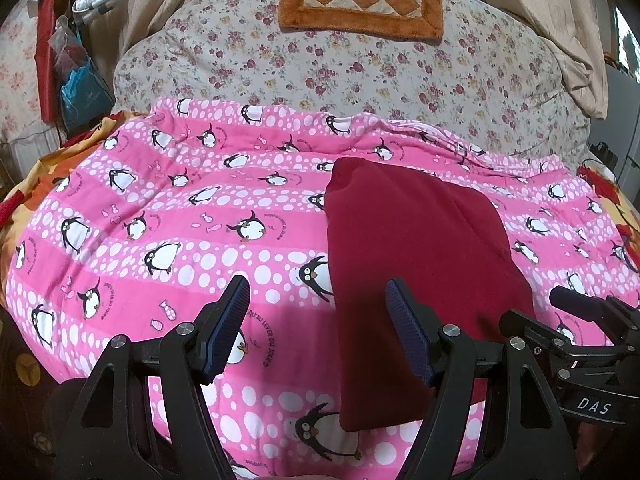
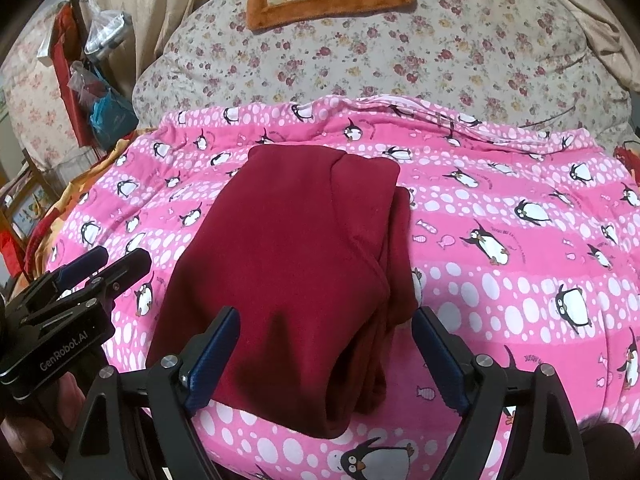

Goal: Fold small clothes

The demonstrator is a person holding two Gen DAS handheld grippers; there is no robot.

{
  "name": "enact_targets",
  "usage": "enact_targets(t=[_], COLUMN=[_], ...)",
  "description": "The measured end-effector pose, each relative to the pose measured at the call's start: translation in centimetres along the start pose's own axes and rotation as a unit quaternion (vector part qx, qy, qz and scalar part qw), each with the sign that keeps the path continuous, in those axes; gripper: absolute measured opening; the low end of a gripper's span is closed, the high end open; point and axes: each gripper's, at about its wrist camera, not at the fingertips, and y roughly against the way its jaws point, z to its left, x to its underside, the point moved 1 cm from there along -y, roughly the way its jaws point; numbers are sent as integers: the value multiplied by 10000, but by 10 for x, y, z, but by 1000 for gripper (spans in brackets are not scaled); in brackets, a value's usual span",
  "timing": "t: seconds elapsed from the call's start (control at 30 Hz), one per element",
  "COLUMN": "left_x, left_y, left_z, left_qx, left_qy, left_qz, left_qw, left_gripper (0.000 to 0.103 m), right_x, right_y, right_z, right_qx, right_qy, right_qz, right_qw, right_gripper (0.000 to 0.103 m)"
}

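A dark red fleece garment (image 2: 296, 264) is lying folded into a long, thick rectangle on the pink penguin-print quilt (image 1: 160, 216) that is covering the bed, its smooth top panel wrapping over stacked layers that are showing along its right edge in the right wrist view. In that view the right tongs (image 2: 326, 354) are standing wide open with nothing gripped, the garment's near end sitting between the two blue pads, below them, and the rest stretching away toward 12 o'clock. In the left wrist view the left tongs (image 1: 318, 330) are also standing open and empty, with the garment lying at about 2 o'clock from them, its left edge passing between the pads. Both tongs are angling downward at the quilt, side by side, each showing at the edge of the other's view. Farther off at 12 o'clock, a floral duvet (image 1: 360, 68) is carrying an orange checked mat (image 1: 360, 0).
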Motion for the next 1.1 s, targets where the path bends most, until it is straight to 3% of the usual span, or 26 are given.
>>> enact_targets(t=[1.1], left_x=[-1], left_y=[-16], left_z=[1], left_qx=[143], left_qy=[-26], left_qz=[145], left_qw=[9998], left_gripper=[71], right_x=[-11], right_y=[-15], right_z=[3], right_qx=[15], right_qy=[163], right_qz=[65], right_qw=[9998], right_gripper=[86])
